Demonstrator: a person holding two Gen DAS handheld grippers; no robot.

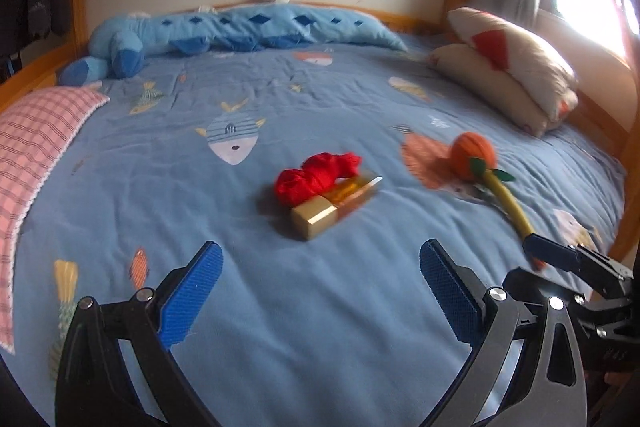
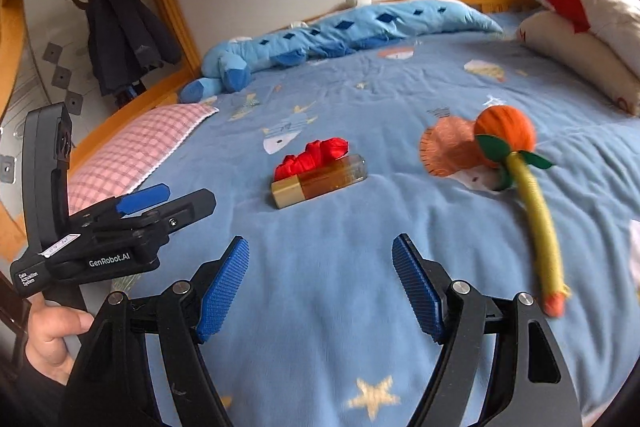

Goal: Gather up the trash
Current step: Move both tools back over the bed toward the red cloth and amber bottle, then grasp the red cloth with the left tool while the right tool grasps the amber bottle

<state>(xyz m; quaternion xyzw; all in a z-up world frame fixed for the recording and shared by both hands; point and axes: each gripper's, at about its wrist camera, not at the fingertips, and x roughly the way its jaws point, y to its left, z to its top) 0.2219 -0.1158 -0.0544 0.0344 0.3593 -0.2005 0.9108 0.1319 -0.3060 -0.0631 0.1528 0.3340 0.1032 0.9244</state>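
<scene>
both hand-held grippers, left [image 1: 322,297] and right [image 2: 320,291], spread empty above the red wrapper [image 1: 318,175].

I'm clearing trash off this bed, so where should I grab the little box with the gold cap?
Probably pinch the box across its narrow width at the clear amber middle, coming from above. It lies flat, and the red wrapper crowds its far long side.
</scene>
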